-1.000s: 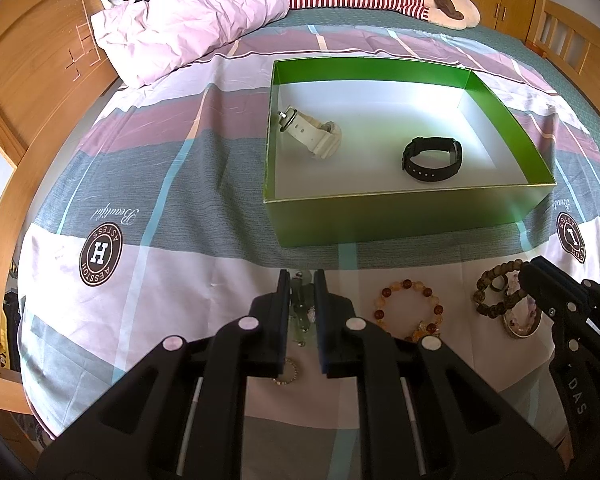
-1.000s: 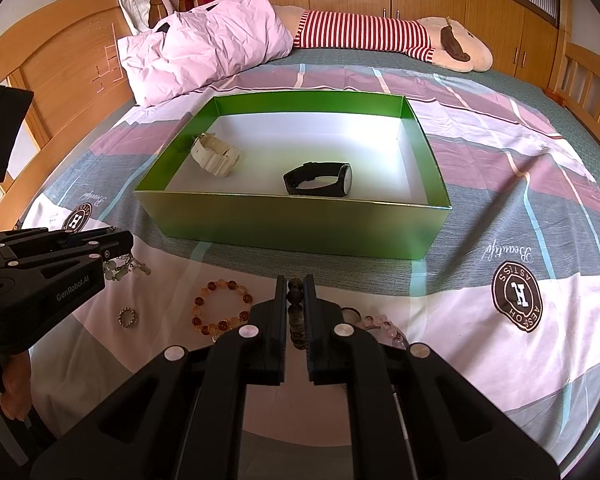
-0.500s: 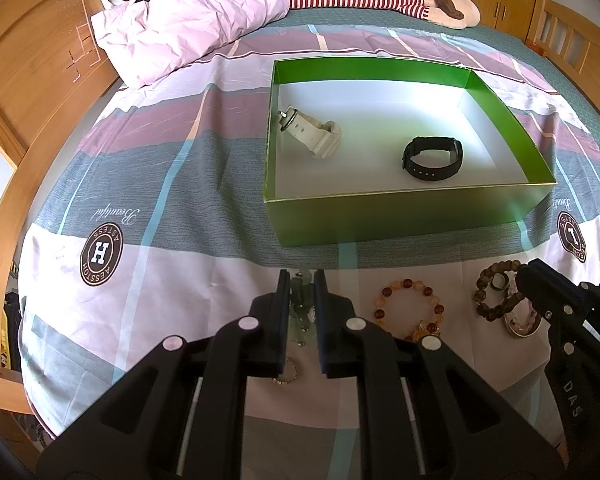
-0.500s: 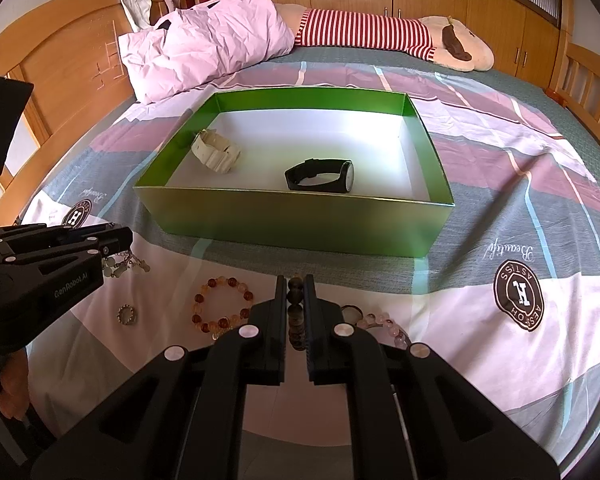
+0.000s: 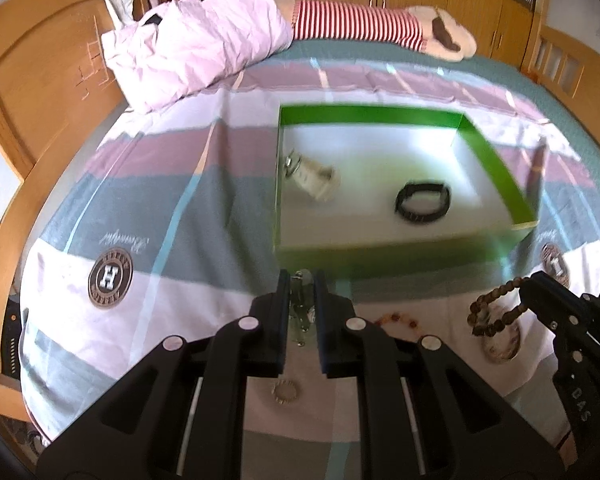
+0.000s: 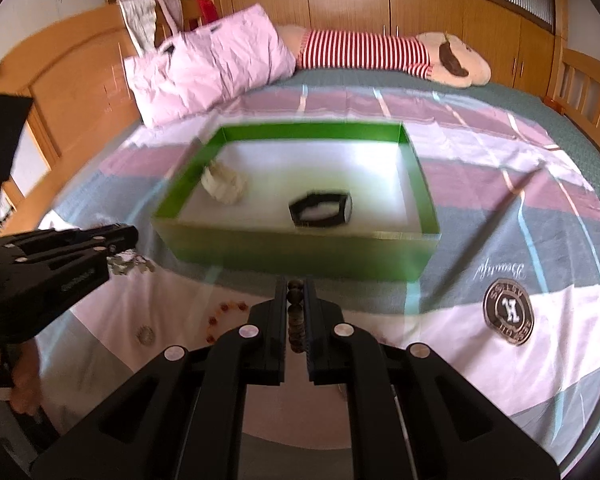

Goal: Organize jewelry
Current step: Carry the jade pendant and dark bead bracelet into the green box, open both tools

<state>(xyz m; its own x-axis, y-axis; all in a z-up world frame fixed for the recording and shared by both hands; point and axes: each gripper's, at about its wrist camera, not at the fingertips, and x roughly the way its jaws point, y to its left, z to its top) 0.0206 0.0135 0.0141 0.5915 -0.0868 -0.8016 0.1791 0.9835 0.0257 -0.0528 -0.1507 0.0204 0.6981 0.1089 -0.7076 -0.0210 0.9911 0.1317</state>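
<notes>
Both tools are clenched on jewelry and lifted clear of the bed [image 5: 172,216], which suits carrying two pieces to the box in one trip. The left tool [image 5: 302,280] grips a small metal trinket [image 5: 300,300], silvery with a dangling part; blur hides what it is. It is caught at the very tips, so the rest hangs free under the jaws rather than snagging on the bedspread. The right tool [image 6: 295,294] is clamped on a dark bead bracelet [image 6: 295,320], pinching one side of the loop; in the left view the rest of the bracelet droops in an arc from its tip at about 3 o'clock. The green box [image 6: 300,256] sits just beyond both tools at 12 o'clock, open-topped, with low walls that a hanging piece should clear with a modest lift. Inside it a cream watch [image 6: 224,184] lies toward the left wall and a black band [image 6: 320,212] toward the middle, leaving bare floor to the right and back for new pieces. On the bed, at 6 o'clock of the box, an amber bead bracelet [image 5: 396,318], a small ring [image 5: 285,392] and a pale pink bracelet [image 5: 500,344] are not yet collected.
</notes>
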